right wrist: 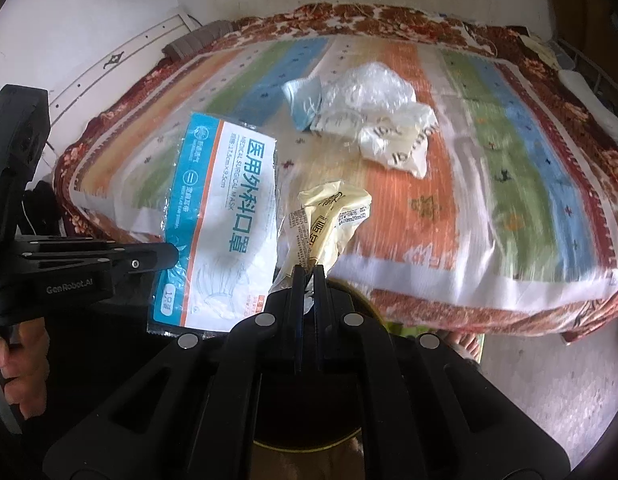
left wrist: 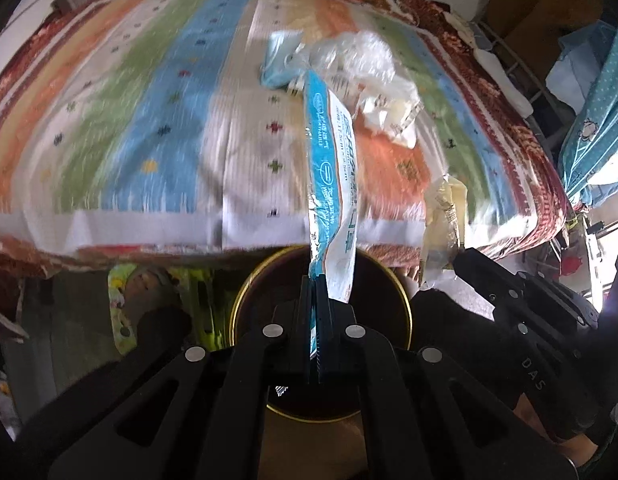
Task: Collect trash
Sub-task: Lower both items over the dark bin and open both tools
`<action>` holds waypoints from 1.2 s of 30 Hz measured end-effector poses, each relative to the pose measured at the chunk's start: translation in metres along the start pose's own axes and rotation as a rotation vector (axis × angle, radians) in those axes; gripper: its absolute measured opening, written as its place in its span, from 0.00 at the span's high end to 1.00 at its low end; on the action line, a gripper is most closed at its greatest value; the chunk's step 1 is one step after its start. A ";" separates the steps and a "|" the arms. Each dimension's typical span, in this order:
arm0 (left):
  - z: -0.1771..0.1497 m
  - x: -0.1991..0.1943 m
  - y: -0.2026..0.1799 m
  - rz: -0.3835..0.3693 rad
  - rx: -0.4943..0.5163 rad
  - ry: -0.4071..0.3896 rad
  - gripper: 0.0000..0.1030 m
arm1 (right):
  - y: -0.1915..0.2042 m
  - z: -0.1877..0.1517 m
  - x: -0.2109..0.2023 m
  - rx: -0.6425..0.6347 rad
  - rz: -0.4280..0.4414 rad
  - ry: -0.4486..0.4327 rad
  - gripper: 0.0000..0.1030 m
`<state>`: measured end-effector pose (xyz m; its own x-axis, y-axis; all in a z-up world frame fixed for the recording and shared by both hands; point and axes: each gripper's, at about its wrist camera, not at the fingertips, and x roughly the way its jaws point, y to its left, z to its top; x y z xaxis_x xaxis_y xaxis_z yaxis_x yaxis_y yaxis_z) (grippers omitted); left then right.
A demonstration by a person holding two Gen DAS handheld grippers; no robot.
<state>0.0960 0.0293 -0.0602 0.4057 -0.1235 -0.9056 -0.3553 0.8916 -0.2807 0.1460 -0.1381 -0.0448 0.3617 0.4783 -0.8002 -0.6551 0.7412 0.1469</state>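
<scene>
My left gripper [left wrist: 316, 280] is shut on a blue-and-white mask wrapper [left wrist: 329, 184], held edge-on above a dark bin with a gold rim [left wrist: 407, 312]. The wrapper's flat face shows in the right wrist view [right wrist: 217, 232], with the left gripper [right wrist: 169, 258] on its edge. My right gripper [right wrist: 307, 270] is shut on a crumpled yellow snack wrapper [right wrist: 333, 220], also over the bin; it shows in the left wrist view [left wrist: 445, 216]. A clear plastic bag [right wrist: 369, 88], a white printed bag [right wrist: 397, 140] and a blue mask [right wrist: 305, 100] lie on the bed.
The bed has a striped cover [right wrist: 489, 184] with a red floral border [right wrist: 429, 300]; its front edge lies just behind the bin. A wall [right wrist: 89, 20] is at far left. A wire rack [left wrist: 529, 80] and hanging blue cloth [left wrist: 597, 120] stand at right.
</scene>
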 end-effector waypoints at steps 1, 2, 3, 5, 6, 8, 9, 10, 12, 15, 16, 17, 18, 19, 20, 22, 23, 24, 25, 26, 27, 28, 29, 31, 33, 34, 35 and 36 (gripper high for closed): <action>-0.004 0.004 0.000 0.010 -0.006 0.015 0.99 | 0.000 -0.004 0.003 0.007 0.000 0.014 0.96; -0.006 0.007 0.000 0.012 -0.008 0.023 0.99 | -0.001 -0.007 0.006 0.013 -0.001 0.025 0.96; -0.008 0.011 0.000 0.013 -0.011 0.035 0.99 | -0.002 -0.012 0.010 0.021 -0.004 0.045 0.96; -0.013 0.020 -0.001 0.027 -0.016 0.064 0.99 | -0.003 -0.018 0.018 0.033 -0.005 0.076 0.96; -0.014 0.023 -0.001 0.030 -0.017 0.073 0.99 | -0.003 -0.021 0.022 0.037 -0.004 0.094 0.96; -0.017 0.032 0.000 0.032 -0.027 0.106 0.99 | -0.002 -0.024 0.028 0.037 -0.004 0.114 0.96; -0.018 0.036 0.000 0.035 -0.030 0.119 0.99 | -0.002 -0.026 0.030 0.038 -0.007 0.120 0.96; -0.020 0.039 0.001 0.042 -0.032 0.132 0.99 | -0.003 -0.027 0.034 0.043 -0.009 0.133 0.96; -0.022 0.045 0.002 0.058 -0.035 0.148 0.99 | -0.005 -0.030 0.040 0.059 -0.003 0.160 0.96; -0.023 0.052 0.004 0.059 -0.044 0.175 0.99 | -0.005 -0.036 0.048 0.065 -0.002 0.198 0.96; -0.023 0.055 0.004 0.051 -0.049 0.188 0.99 | -0.006 -0.038 0.052 0.066 -0.007 0.215 0.96; -0.023 0.057 0.004 0.046 -0.051 0.197 0.99 | -0.006 -0.040 0.055 0.069 -0.011 0.229 0.96; -0.024 0.058 0.004 0.043 -0.053 0.205 0.99 | -0.007 -0.042 0.058 0.072 -0.013 0.239 0.96; -0.024 0.061 0.005 0.043 -0.053 0.211 0.99 | -0.008 -0.043 0.061 0.078 -0.013 0.252 0.96; -0.025 0.063 0.005 0.046 -0.057 0.214 0.99 | -0.011 -0.045 0.066 0.094 -0.007 0.273 0.96; -0.026 0.069 0.008 0.067 -0.073 0.224 0.99 | -0.014 -0.048 0.073 0.118 -0.001 0.302 0.96; -0.027 0.073 0.009 0.071 -0.079 0.237 0.99 | -0.017 -0.050 0.077 0.130 -0.004 0.316 0.96; -0.028 0.075 0.010 0.069 -0.083 0.246 0.99 | -0.020 -0.053 0.082 0.143 -0.016 0.332 0.96; -0.029 0.079 0.009 0.073 -0.084 0.257 0.99 | -0.021 -0.054 0.085 0.152 -0.017 0.342 0.96; -0.029 0.081 0.009 0.078 -0.082 0.262 0.99 | -0.022 -0.056 0.087 0.159 -0.015 0.350 0.96; -0.030 0.083 0.009 0.080 -0.084 0.271 0.98 | -0.023 -0.057 0.089 0.166 -0.013 0.358 0.96; -0.030 0.086 0.009 0.079 -0.087 0.279 0.98 | -0.024 -0.058 0.092 0.175 -0.012 0.368 0.96; -0.031 0.088 0.009 0.079 -0.091 0.289 0.98 | -0.025 -0.058 0.094 0.181 -0.009 0.374 0.96; -0.031 0.091 0.011 0.086 -0.095 0.301 0.98 | -0.026 -0.058 0.095 0.193 0.000 0.378 0.95; -0.031 0.091 0.012 0.077 -0.099 0.310 0.97 | -0.030 -0.058 0.095 0.215 0.004 0.380 0.93; -0.031 0.091 0.012 0.067 -0.100 0.315 0.96 | -0.033 -0.059 0.096 0.231 0.009 0.388 0.87; -0.032 0.091 0.012 0.060 -0.099 0.319 0.92 | -0.035 -0.060 0.097 0.248 0.016 0.396 0.79; -0.033 0.091 0.011 0.055 -0.098 0.321 0.83 | -0.035 -0.059 0.097 0.254 0.017 0.398 0.76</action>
<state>0.1015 0.0139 -0.1566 0.1032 -0.2209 -0.9698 -0.4552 0.8564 -0.2435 0.1644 -0.1453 -0.1621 0.0376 0.3109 -0.9497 -0.4577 0.8502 0.2602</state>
